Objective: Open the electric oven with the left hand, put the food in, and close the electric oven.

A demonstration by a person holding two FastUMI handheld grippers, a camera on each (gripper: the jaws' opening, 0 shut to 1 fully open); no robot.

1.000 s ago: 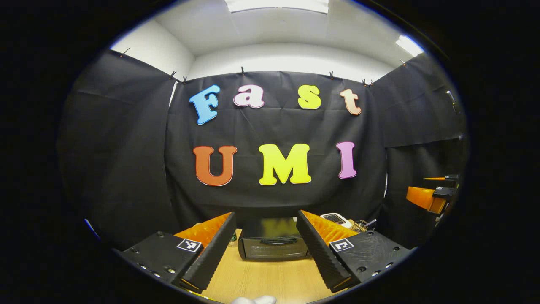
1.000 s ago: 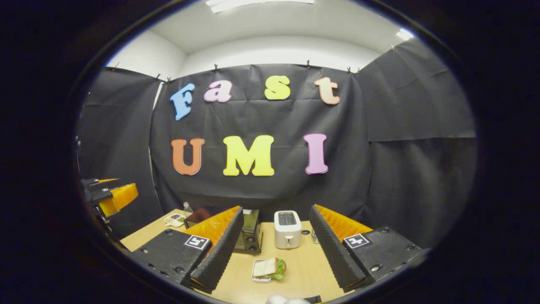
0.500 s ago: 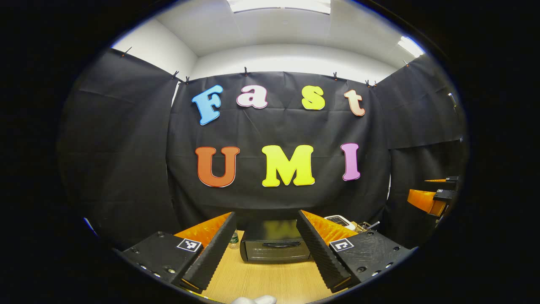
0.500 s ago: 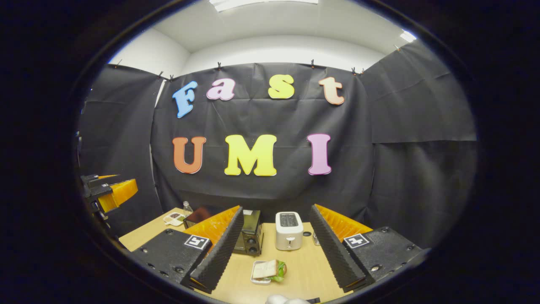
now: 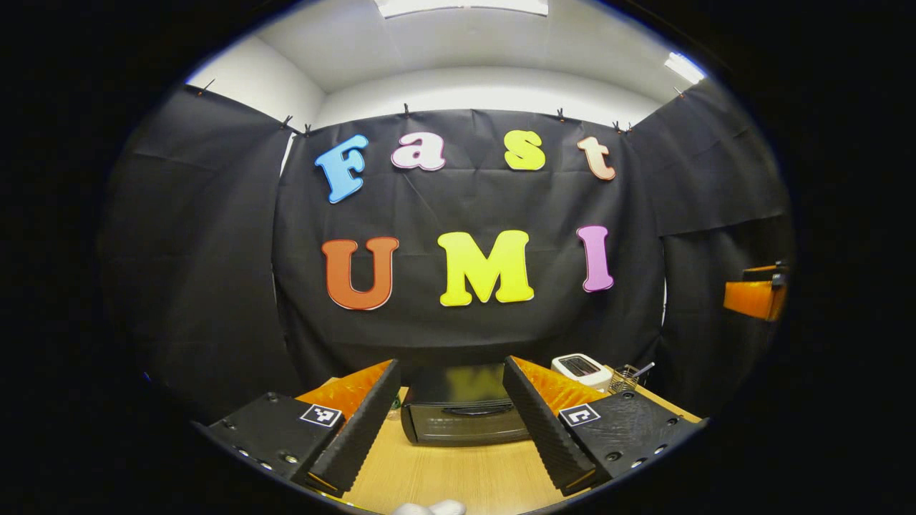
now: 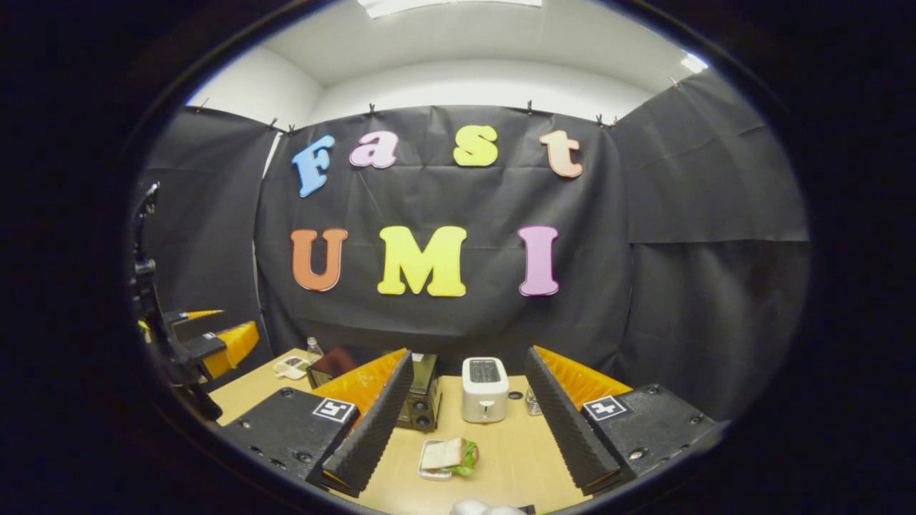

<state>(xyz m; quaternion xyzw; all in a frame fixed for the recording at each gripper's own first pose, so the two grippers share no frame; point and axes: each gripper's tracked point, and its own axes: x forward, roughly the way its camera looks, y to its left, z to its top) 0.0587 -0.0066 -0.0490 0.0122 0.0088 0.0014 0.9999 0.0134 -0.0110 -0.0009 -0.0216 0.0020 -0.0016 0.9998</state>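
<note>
Oven (image 5: 464, 413), seemingly shut, on wooden table (image 5: 458, 476)

left hand-held gripper (image 5: 450, 429): ribbed wedge fingers; black screwed mounts | square black-and-white marker tags

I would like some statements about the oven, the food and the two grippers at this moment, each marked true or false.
1. The oven door is shut. True.
2. The left gripper is shut on the oven handle. False: it is open and short of the oven.
3. The sandwich lies on the table in front of the toaster. True.
4. The right gripper holds the sandwich. False: it is open, empty, above the table.
5. The toaster lies on its side. False: it stands upright.
</note>
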